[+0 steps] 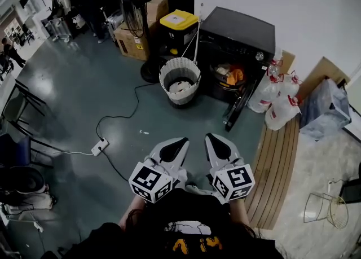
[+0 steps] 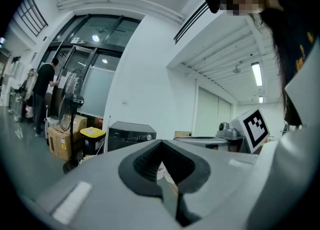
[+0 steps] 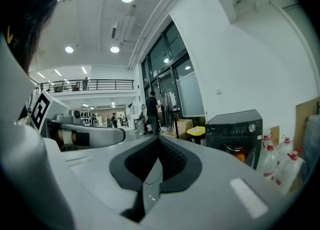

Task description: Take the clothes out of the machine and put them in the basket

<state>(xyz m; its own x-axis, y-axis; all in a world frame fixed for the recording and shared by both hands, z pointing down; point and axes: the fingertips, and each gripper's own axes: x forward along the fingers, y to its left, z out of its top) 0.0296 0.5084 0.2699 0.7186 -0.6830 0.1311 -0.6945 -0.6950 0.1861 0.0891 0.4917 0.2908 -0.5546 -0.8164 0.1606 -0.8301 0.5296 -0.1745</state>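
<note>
machine (image 1: pixel 234 49): black, door open | clothes (image 1: pixel 232 75): orange-and-pale heap in drum | basket (image 1: pixel 180 80): upright, just beside machine | left gripper (image 1: pixel 183 140), right gripper (image 1: pixel 210 137): both closed, empty

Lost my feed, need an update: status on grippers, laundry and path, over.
Shut, empty: left hand-held gripper, right hand-held gripper. Open machine, orange clothes inside; basket beside it. Corded power strip on floor ahead-left.

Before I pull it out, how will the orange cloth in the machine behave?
The orange cloth lies crumpled in the machine, so it is probably floppy and will hang. It looks small, so likely light. It might catch on the open door.
</note>
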